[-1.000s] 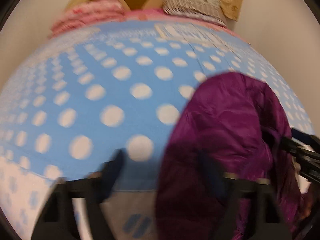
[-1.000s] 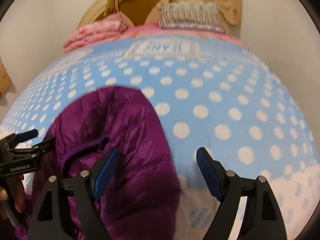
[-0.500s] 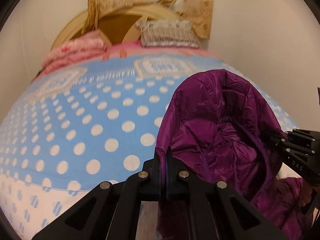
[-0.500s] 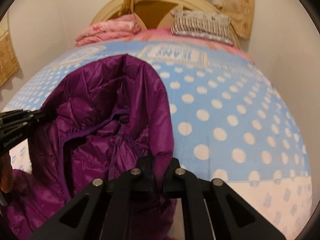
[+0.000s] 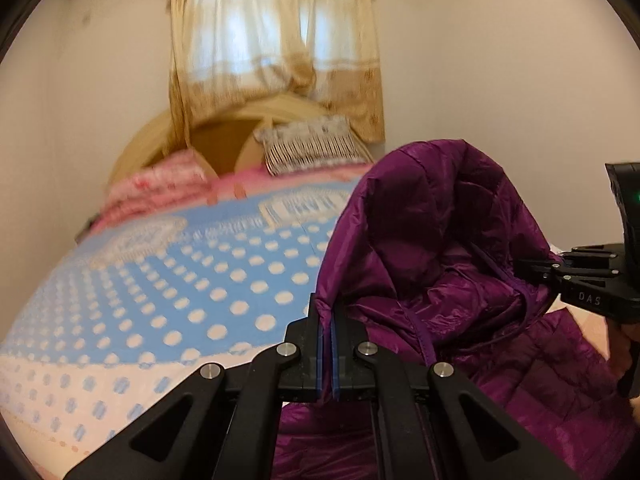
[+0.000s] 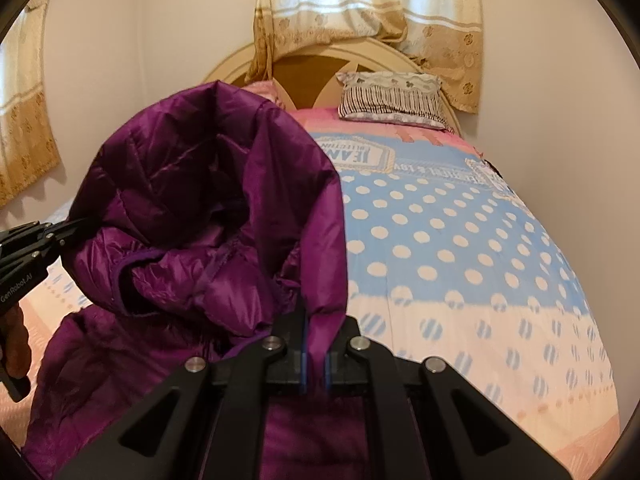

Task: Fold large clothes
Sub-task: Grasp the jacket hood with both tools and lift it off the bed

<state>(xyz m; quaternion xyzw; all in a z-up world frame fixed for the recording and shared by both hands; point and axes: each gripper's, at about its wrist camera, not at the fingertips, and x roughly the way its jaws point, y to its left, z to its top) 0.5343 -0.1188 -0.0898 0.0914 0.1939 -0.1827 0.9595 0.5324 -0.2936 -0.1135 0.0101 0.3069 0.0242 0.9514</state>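
Note:
A purple quilted hooded jacket (image 5: 448,248) hangs lifted above the bed, hood uppermost; it also shows in the right wrist view (image 6: 208,208). My left gripper (image 5: 328,344) is shut on the jacket's left edge by the hood. My right gripper (image 6: 314,344) is shut on the jacket's right edge by the hood. Each gripper also shows side-on in the other's view, the right gripper (image 5: 532,270) at the jacket's far side and the left gripper (image 6: 76,226) likewise. The jacket's lower part droops below both grippers.
A bed with a blue polka-dot cover (image 6: 460,240) lies ahead. A striped pillow (image 6: 392,98) and a pink folded blanket (image 5: 160,192) sit at the rounded headboard (image 5: 224,136). Curtains (image 6: 372,4) hang behind. Walls close in on both sides.
Both grippers shut on the jacket's edges beside the hood and lifted it. The jacket rose off the bed and both views tilted up toward the headboard and curtains.

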